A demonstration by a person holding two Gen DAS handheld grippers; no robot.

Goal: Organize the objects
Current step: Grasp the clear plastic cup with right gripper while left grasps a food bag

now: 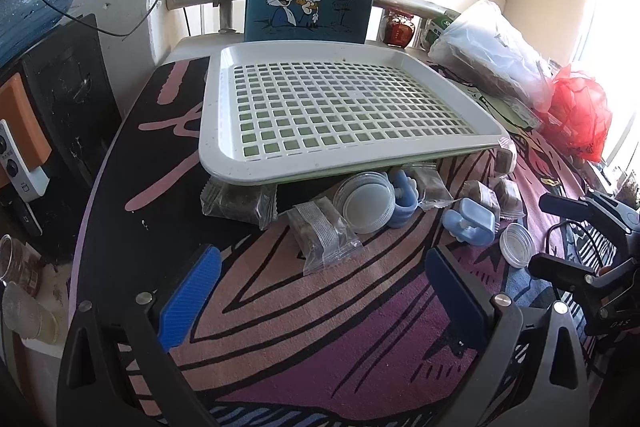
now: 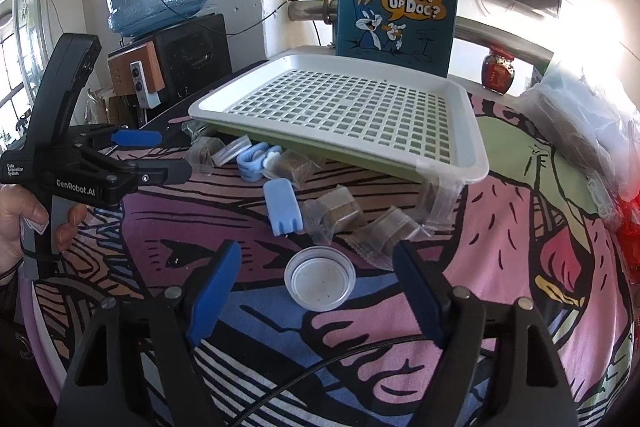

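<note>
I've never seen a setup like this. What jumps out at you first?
The teal Bugs Bunny bag reading "What's Up Doc?" stands at the back. In front of it a white grid tray tilts over a jumble of wrapped snack packets, blue clips and clear lids on a loud pink cartoon cloth. Both blue-padded tongs, left and right, hover open.

Right tongs (image 2: pixel 316 291) hanging wide open over the patterned counter (image 2: pixel 500 259), with a small clear lid (image 2: pixel 320 281) lying flat between the blue pads (image 2: pixel 214 291). Beyond it, clear snack packets (image 2: pixel 336 213) and a pale blue clip (image 2: pixel 282 207) lying scattered. White perforated tray (image 2: pixel 344 111) sitting tilted, its near edge resting over the packets. Blue cartoon tote bag (image 2: pixel 396 11) standing upright behind the tray. Left tongs (image 2: pixel 160 155) hovering at left, gripped by a hand (image 2: pixel 16 223).
</note>
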